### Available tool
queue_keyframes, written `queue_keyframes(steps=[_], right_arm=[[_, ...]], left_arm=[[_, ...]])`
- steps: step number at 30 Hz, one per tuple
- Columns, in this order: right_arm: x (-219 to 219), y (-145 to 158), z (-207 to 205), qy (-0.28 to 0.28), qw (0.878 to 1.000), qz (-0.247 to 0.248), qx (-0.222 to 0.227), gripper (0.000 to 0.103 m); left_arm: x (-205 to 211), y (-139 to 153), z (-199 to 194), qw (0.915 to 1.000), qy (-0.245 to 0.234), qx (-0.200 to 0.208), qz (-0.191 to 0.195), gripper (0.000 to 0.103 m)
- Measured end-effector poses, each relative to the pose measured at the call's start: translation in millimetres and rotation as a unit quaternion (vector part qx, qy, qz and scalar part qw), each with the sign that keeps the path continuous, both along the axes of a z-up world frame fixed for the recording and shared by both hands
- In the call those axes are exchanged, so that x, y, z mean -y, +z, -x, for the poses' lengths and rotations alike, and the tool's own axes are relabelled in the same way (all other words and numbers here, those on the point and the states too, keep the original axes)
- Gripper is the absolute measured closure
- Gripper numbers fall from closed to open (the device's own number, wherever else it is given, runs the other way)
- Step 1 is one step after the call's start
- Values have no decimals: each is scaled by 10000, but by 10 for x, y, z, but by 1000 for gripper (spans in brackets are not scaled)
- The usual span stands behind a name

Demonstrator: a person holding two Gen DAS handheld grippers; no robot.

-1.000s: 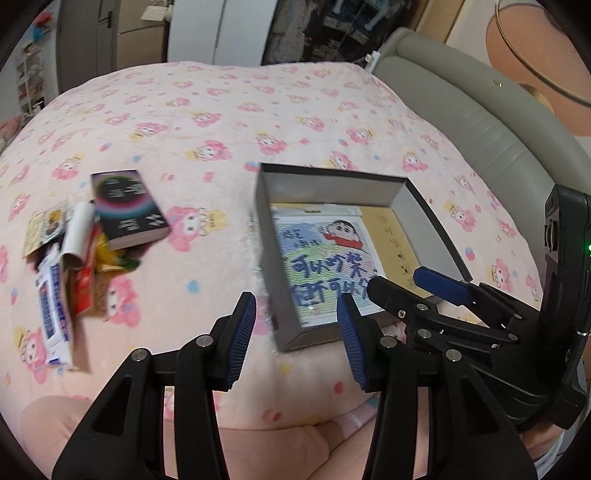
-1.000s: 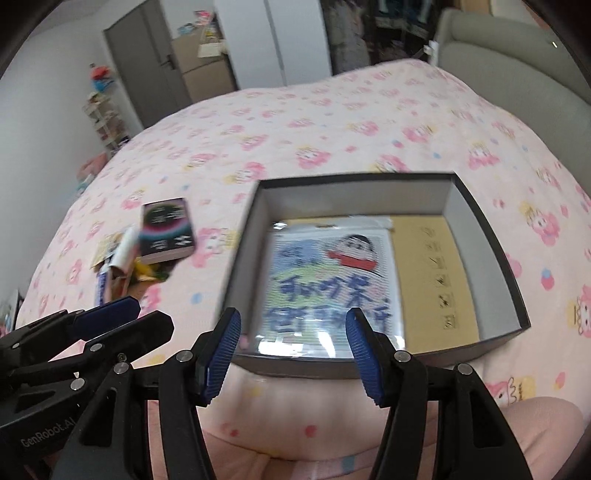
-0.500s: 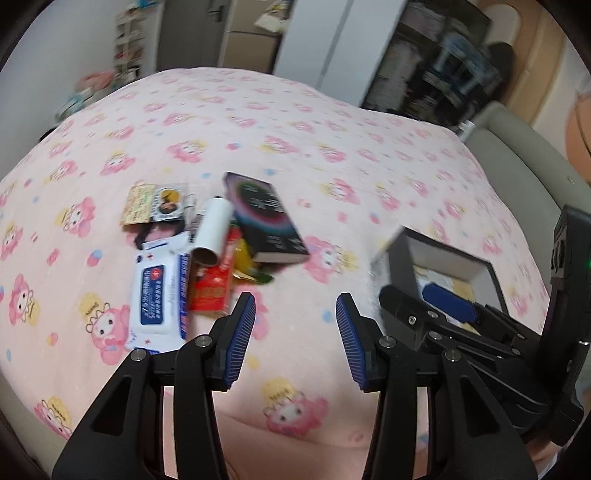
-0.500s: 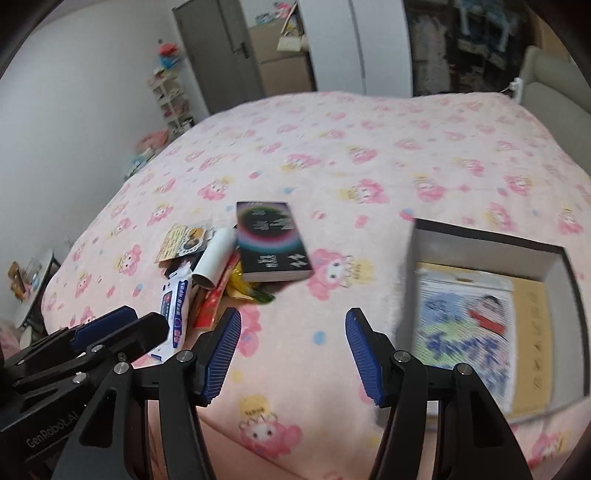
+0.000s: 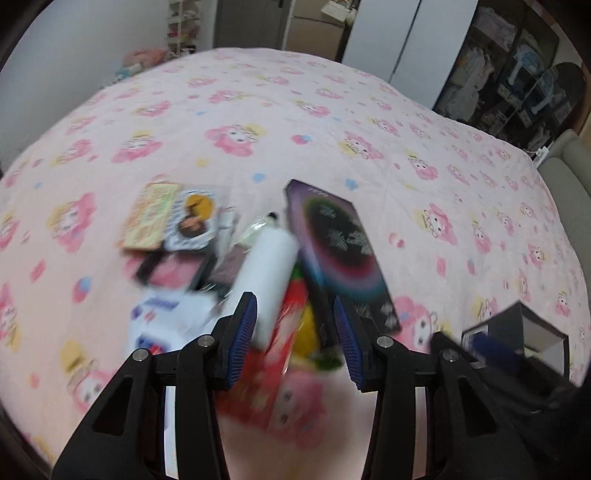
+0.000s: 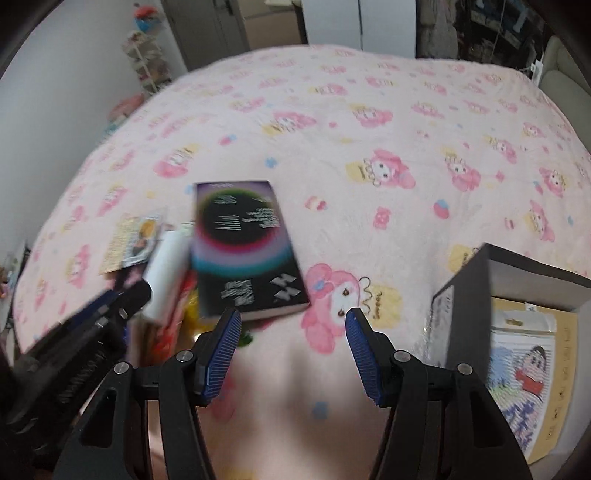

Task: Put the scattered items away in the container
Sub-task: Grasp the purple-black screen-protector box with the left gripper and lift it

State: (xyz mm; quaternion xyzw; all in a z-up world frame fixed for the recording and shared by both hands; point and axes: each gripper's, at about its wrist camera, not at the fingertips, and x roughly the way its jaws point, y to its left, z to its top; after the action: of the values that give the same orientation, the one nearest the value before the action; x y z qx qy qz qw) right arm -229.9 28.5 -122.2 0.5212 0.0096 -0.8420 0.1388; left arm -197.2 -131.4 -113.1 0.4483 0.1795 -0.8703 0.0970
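A pile of loose items lies on the pink bed cover. It holds a black book with a coloured ring (image 5: 341,254) (image 6: 243,247), a white tube (image 5: 267,275) (image 6: 166,273), a red packet (image 5: 269,373), a wet-wipes pack (image 5: 166,317) and a picture card (image 5: 173,218) (image 6: 131,238). My left gripper (image 5: 295,328) is open right over the tube and red packet. My right gripper (image 6: 291,341) is open above bare cover, just before the book. The dark box (image 6: 461,280) (image 5: 517,325) at the right holds a cartoon picture pack (image 6: 517,373).
The bed cover (image 5: 332,129) stretches far beyond the pile. A grey sofa (image 5: 569,170) stands at the right. Cupboards and a door (image 6: 332,22) line the far wall, with a shelf (image 6: 146,59) at the left.
Both grippers have swung left from the box to the pile and come closer to it. The left gripper now hangs over the tube. Both stay open and empty.
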Motion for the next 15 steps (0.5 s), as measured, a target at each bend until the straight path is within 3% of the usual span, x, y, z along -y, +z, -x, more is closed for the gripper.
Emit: queue_keyframes(steps=[6, 9, 13, 15], right_arm=[[59, -347, 495, -383, 9982, -333, 322, 47], [19, -458, 590, -609, 9969, -275, 410, 47], [51, -572, 662, -652, 9965, -291, 442, 47], [56, -661, 679, -723, 9957, -241, 518, 47]], left_arm=[[76, -188, 66, 9995, -76, -296, -111, 60], [122, -213, 63, 9977, -179, -423, -496, 60], [123, -346, 166, 9935, -349, -194, -1063, 60], [95, -385, 191, 9940, -379, -66, -1027, 63]])
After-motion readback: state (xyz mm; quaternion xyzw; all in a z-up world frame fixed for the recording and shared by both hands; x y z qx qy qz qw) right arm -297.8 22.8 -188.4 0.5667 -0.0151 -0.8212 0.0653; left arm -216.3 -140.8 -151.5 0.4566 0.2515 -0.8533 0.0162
